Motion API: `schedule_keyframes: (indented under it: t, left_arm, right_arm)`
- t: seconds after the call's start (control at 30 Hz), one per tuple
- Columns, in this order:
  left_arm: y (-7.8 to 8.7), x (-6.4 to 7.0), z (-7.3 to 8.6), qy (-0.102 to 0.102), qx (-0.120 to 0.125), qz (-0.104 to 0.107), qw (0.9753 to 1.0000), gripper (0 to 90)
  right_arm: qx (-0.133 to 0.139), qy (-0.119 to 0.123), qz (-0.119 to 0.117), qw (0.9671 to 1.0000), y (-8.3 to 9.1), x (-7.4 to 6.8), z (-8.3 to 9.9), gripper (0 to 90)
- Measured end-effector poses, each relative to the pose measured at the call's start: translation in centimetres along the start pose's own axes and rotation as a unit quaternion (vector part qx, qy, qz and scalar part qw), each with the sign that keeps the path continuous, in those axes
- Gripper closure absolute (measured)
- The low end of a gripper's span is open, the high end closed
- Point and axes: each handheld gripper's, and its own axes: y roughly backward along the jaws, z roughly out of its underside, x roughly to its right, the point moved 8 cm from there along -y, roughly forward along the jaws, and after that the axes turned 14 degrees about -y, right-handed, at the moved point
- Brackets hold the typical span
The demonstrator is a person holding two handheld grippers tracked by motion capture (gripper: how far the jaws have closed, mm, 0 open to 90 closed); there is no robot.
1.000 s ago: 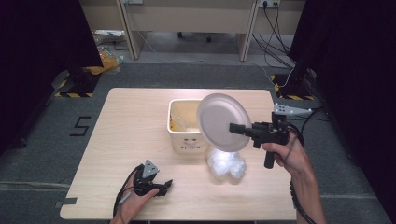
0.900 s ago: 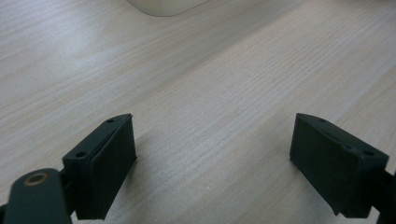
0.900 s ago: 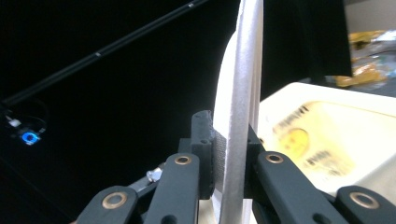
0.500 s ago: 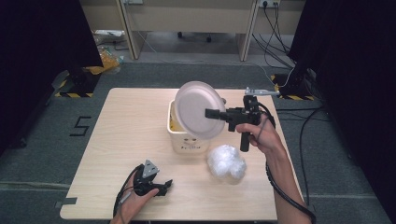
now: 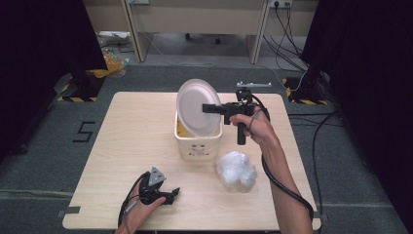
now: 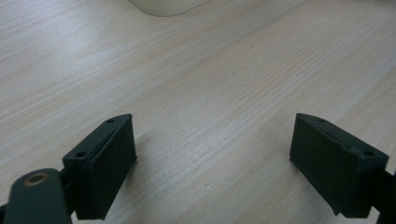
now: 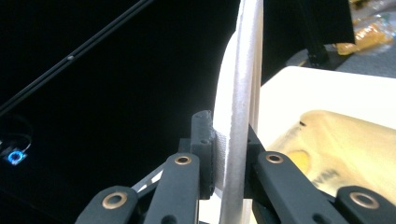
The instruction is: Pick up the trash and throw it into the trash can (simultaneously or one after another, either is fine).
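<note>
My right gripper (image 5: 206,108) is shut on the rim of a white paper plate (image 5: 195,107), which it holds on edge above the cream bin (image 5: 198,145) at the table's middle. In the right gripper view the plate (image 7: 240,112) stands edge-on, pinched between the two black jaws (image 7: 232,158), with the bin's yellowish inside (image 7: 345,149) behind it. Near the table's front edge my left gripper (image 5: 171,194) rests low on the wood, open. Its jaws (image 6: 212,163) stand wide apart over bare tabletop with nothing between them.
A crumpled clear plastic wad (image 5: 235,168) lies on the table just right of the bin's front. The wooden table (image 5: 126,141) has free room on its left half. Cables and dark curtains surround the table on the floor.
My right gripper has carried the plate left and away from me, from above the plastic wad to over the bin, tipping it more upright. The left gripper has stayed put.
</note>
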Motion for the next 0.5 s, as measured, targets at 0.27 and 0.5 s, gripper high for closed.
schedule_keyframes:
  t: [0.27,0.5]
  left_arm:
    - [0.0,0.0,0.0,0.0,0.0,0.0,1.0,13.5]
    - [0.0,0.0,0.0,0.0,0.0,0.0,1.0,13.5]
  right_arm:
    - [0.002,-0.034,0.017,0.9993,-0.5,3.4,-0.1,83.2]
    - [-0.008,-0.049,0.038,0.9981,-1.1,5.7,0.6,83.0]
